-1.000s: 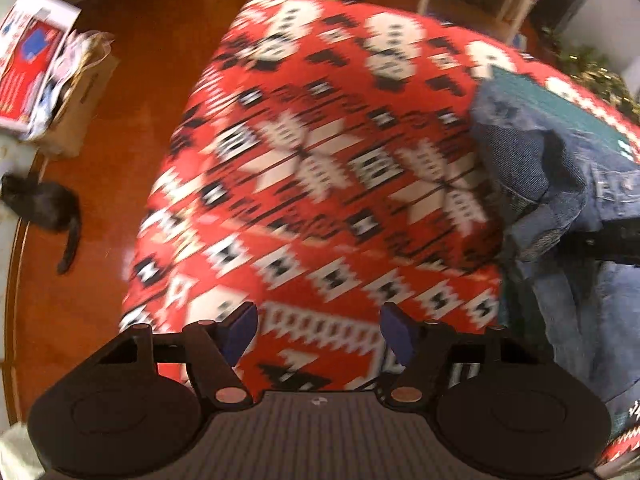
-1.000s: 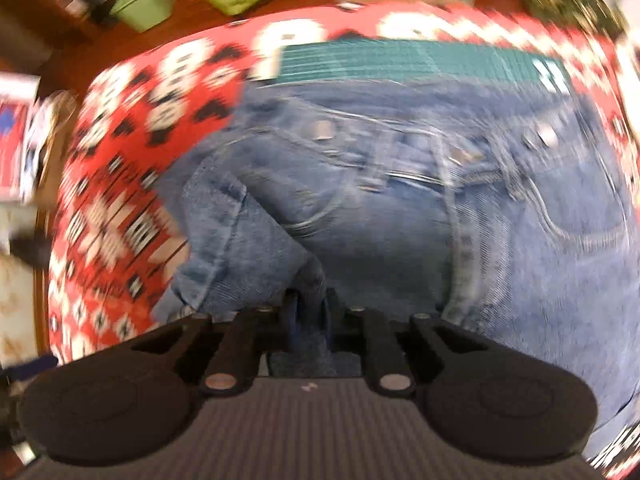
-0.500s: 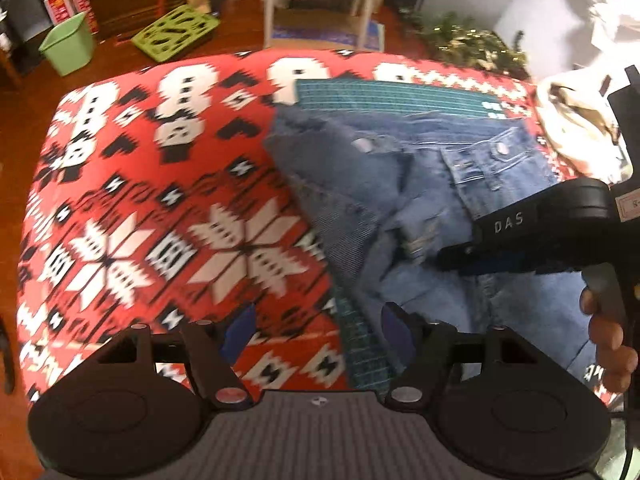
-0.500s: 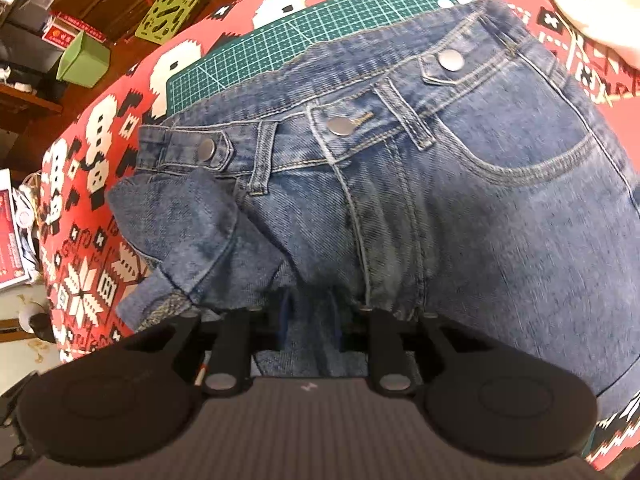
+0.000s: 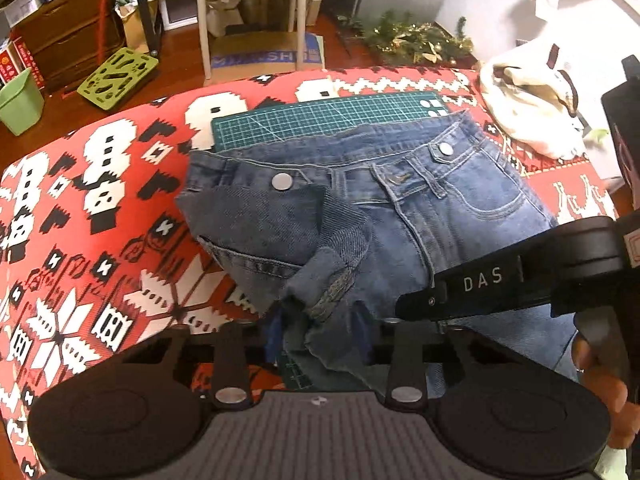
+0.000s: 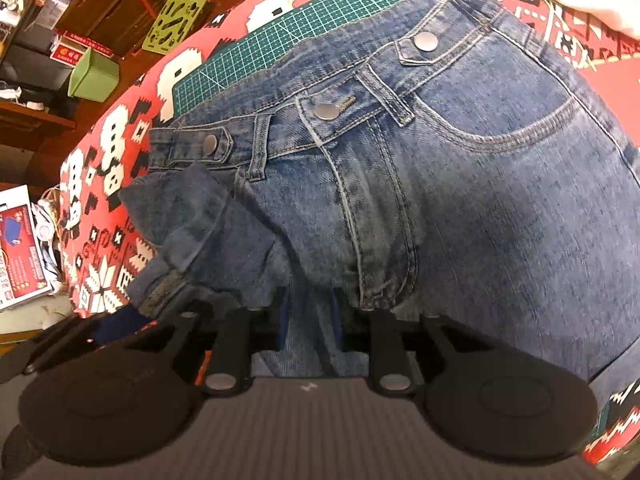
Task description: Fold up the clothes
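The jeans (image 5: 420, 216) lie waistband-far on the tabletop (image 5: 80, 208) with a cuff bunched at left — both the left gripper (image 5: 320, 336) and right gripper (image 6: 310, 312) seemingly pinch denim at the near edge, so lift evenly, keeping the fold square.

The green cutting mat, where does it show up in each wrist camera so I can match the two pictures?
Left wrist: the green cutting mat lies upper centre, behind the jeans' waistband.
Right wrist: mat at the top, left of centre, again behind the waistband.
Shared landmark: the waistband's metal snap button.
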